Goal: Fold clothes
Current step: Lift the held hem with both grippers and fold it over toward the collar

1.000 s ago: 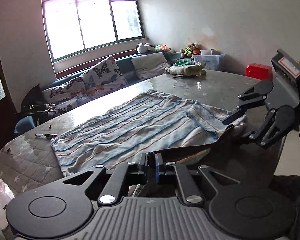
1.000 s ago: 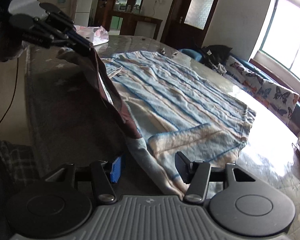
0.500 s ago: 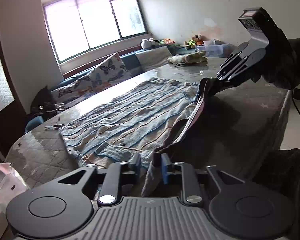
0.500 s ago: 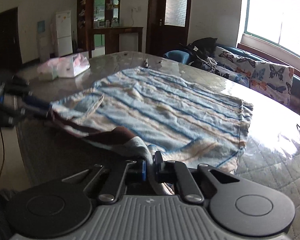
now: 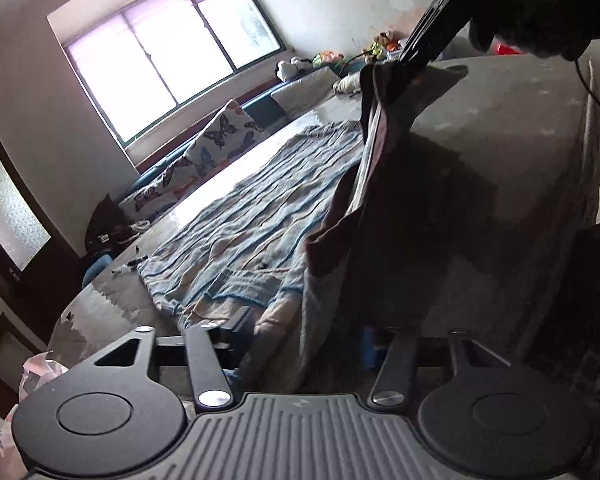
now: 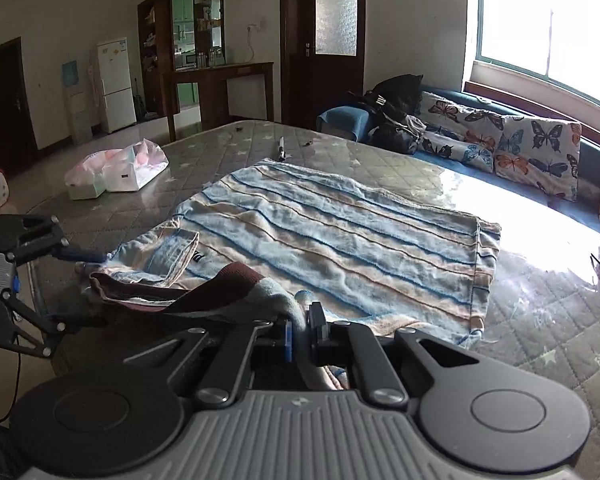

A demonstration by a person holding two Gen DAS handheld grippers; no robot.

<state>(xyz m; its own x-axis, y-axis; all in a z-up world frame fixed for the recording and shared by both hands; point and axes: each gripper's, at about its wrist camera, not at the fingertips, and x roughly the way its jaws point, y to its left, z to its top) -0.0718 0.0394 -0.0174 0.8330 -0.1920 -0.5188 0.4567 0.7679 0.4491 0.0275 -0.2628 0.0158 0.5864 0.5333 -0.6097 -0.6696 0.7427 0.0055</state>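
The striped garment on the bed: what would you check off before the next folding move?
1. Right gripper clamped on the striped garment: ok.
2. Left gripper gripping the garment: not ok; its jaws stand wide apart and the fabric only hangs loose between them.
3. Lifted maroon edge taut between the grippers: not ok; it sags.
4. Rest of the garment spread on the quilted surface: ok, with light wrinkles.
5. Fold path free: ok; the plastic bag and the pen-like stick lie apart from the garment.

Black ribbed tongs [image 6: 300, 332], silver screws, blue finger pads [image 6: 288, 338]
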